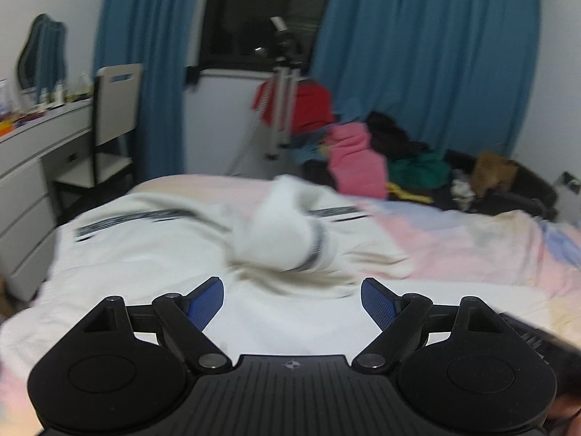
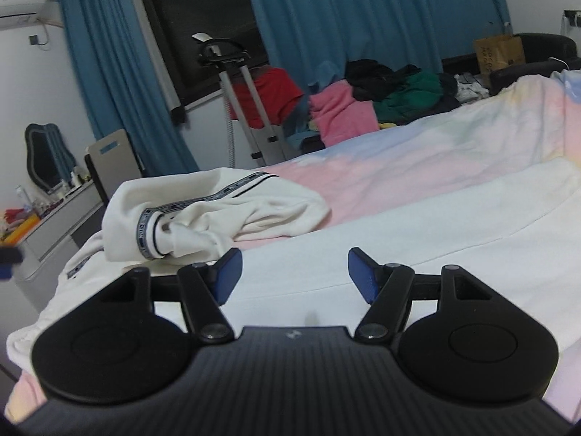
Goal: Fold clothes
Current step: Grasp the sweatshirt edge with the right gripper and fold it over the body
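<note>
A white garment with dark patterned trim (image 1: 152, 254) lies spread on the bed. Its sleeve with a banded cuff (image 1: 290, 229) is bunched up over the body, blurred in the left wrist view. In the right wrist view the same garment (image 2: 326, 265) lies below my gripper, with the bunched sleeve and cuff (image 2: 189, 221) at the left. My left gripper (image 1: 292, 303) is open and empty, just above the cloth in front of the cuff. My right gripper (image 2: 294, 272) is open and empty over the flat white cloth.
The bed has a pastel pink and blue cover (image 2: 417, 152). A pile of pink, green and black clothes (image 1: 381, 149) lies beyond the bed by blue curtains (image 1: 417, 54). A white desk (image 1: 32, 145) and chair (image 1: 112, 120) stand at the left. A garment steamer stand (image 2: 250, 109) holds a red garment.
</note>
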Demonstrator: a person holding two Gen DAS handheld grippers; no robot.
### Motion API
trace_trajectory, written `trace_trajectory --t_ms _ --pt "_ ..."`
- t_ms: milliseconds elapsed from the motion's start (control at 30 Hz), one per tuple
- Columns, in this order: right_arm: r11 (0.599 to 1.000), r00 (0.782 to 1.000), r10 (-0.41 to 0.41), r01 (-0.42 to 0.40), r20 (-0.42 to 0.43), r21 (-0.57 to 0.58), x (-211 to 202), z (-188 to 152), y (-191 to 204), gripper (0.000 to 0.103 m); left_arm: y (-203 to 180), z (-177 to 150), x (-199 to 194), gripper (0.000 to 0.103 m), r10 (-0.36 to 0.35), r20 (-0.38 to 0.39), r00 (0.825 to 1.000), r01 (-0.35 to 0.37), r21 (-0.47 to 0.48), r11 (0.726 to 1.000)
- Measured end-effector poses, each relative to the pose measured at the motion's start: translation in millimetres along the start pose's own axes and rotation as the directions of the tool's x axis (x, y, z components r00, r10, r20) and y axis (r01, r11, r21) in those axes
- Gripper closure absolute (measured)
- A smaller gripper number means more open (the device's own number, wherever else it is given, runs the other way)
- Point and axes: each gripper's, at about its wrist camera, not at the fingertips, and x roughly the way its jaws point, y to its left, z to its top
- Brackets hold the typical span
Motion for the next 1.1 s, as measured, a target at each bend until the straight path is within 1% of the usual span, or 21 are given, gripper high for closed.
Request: trace_trajectory --t_ms 67,133,233,333,433,567,633,733,767,800,900,967,1100 --pt "1.000 1.000 -0.009 0.009 0.011 -0.019 0.9 -2.1 2.6 0.036 -18.2 -4.6 8.6 0.018 -0.026 0.024 0.999 0.025 0.029 0.999" --pt "0.999 1.000 -0.013 0.013 0.019 -0.032 2.0 -4.1 4.8 0.036 -28.0 -13.3 21.3 0.018 -0.038 0.042 0.998 0.036 0.053 0.998" --pt "0.999 1.000 -0.001 0.002 0.026 -0.039 3.2 -8.1 5.5 0.036 -25.3 -24.0 35.7 0.018 -0.042 0.024 0.999 0.040 0.055 0.998" --pt "1.000 1.000 0.026 -0.026 0.009 -0.017 13.2 -11.4 5.6 0.036 -21.3 -33.6 48.3 0.018 -0.045 0.008 0.999 0.045 0.053 0.998" --pt "0.997 0.998 0.052 -0.050 -0.039 0.056 30.5 -16.1 2.3 0.036 -9.5 -37.3 50.8 0.018 -0.044 0.001 0.999 0.044 0.033 0.999" --pt "0.980 0.984 0.082 -0.051 -0.156 0.194 72.7 -14.0 -3.2 0.035 6.4 -42.3 54.1 0.018 -0.042 -0.009 0.999 0.042 0.006 0.999" --pt "0.953 0.977 0.104 -0.045 -0.185 0.300 98.0 -6.1 -5.8 0.034 12.9 -44.9 55.6 0.018 -0.036 -0.009 0.999 0.036 -0.001 0.999" --pt "0.876 0.963 0.201 -0.094 -0.181 0.473 143.4 5.4 -7.0 0.034 21.8 -50.5 66.9 0.017 -0.028 -0.015 1.000 0.028 0.007 1.000" --pt "0.848 0.959 0.222 -0.101 -0.175 0.520 159.7 8.0 -6.3 0.034 25.2 -52.5 71.5 0.017 -0.027 -0.020 0.999 0.027 0.008 1.000" --pt "0.827 0.960 0.221 -0.093 -0.170 0.554 176.8 10.4 -4.8 0.034 28.7 -54.4 76.0 0.017 -0.026 -0.025 0.999 0.026 0.009 1.000" --pt "0.768 0.965 0.191 -0.034 -0.177 0.639 227.0 18.3 -3.7 0.034 40.0 -59.6 90.8 0.017 -0.018 -0.043 0.999 0.019 0.005 1.000" --pt "0.725 0.972 0.164 -0.004 -0.167 0.688 251.8 20.1 -3.9 0.034 51.1 -60.2 104.7 0.017 -0.011 -0.067 0.998 0.009 -0.029 1.000" --pt "0.648 0.988 0.074 0.055 -0.135 0.760 279.5 27.1 -9.6 0.035 66.8 -62.4 135.8 0.017 -0.031 -0.110 0.993 0.019 -0.107 0.994"
